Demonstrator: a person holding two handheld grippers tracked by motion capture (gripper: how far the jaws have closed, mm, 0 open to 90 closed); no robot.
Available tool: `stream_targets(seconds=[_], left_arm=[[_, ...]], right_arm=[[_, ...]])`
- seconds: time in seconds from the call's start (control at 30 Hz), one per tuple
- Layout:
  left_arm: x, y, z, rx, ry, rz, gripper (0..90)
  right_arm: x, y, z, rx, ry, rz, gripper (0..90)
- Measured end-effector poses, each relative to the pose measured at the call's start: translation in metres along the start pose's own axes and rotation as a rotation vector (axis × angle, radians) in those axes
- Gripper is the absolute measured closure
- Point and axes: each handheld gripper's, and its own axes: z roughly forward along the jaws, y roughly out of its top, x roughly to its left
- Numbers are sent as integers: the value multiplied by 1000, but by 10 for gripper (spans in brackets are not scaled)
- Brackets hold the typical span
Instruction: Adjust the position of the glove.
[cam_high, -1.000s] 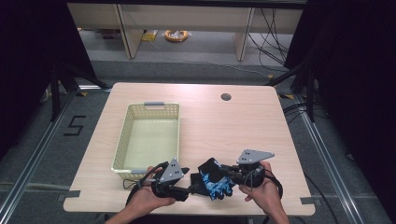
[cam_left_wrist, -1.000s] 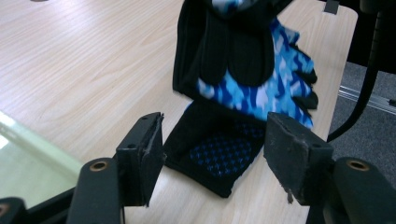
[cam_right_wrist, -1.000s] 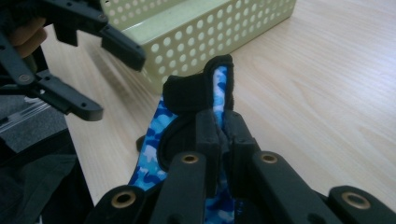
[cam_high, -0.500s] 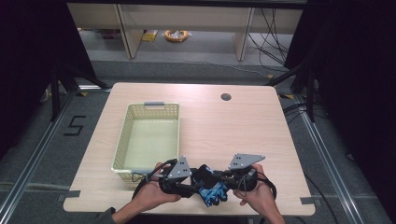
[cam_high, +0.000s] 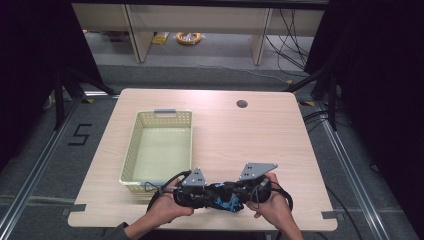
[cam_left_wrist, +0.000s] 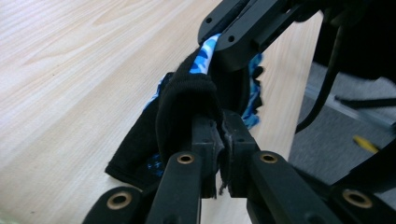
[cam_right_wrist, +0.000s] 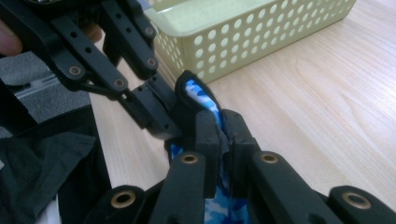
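At the near edge of the bench (cam_high: 260, 130), just right of the basket (cam_high: 161, 145), our left tongs (cam_left_wrist: 219, 135) and right tongs (cam_right_wrist: 220, 128) are both clamped tight on one blue-and-black sock (cam_left_wrist: 182, 98), held between them.

A pale wood table (cam_high: 260, 135) sits centre, with a round dark grommet hole (cam_high: 242, 104) near its far edge. Grey floor (cam_high: 210, 70) spreads around it, and a black "5" (cam_high: 80, 135) is marked on the floor at the left. Metal rails (cam_high: 30, 175) run along both sides. Black curtains (cam_high: 380, 75) close in left and right (very dark there). Beyond, light wooden furniture legs (cam_high: 131, 30), loose cables (cam_high: 290, 30) and a yellow coil (cam_high: 189, 37) on the floor.
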Motion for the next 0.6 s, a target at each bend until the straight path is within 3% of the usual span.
stream_targets(seconds=[0.07,0.1,0.13,0.17,0.2,0.23,0.27,0.3,0.37,0.47,0.53,0.6], left_arm=[[0,1,-2,-18,-11,-28,852],[0,2,-3,-24,-21,-28,852],[0,2,-3,-34,-32,-57,853],[1,3,-4,-47,-45,-82,852],[3,3,-4,-56,-55,-79,853],[4,4,-6,-63,-83,-135,852],[4,4,-6,-63,-83,-135,852],[3,4,-5,-72,-107,-144,852],[2,3,-5,-72,-124,-169,852],[1,-1,-3,-67,-136,-198,852],[1,-2,-1,-71,-167,-213,852],[0,-2,-1,-73,-162,-217,852]], right_arm=[[-2,0,-1,-5,8,14,807],[-3,0,-2,-14,-1,28,750],[-5,0,-3,-29,-9,29,661],[-6,0,-4,-30,-13,50,644],[-7,1,-7,-31,-9,48,635],[-8,1,-14,-48,-43,59,570],[-8,1,-14,-48,-43,59,570],[-9,1,-22,-60,-70,93,556],[-12,1,-29,-79,-73,84,536],[-15,-6,-45,-113,-110,171,526],[-15,-7,-47,-107,-103,185,526],[-17,-11,-49,-108,-104,190,527]])
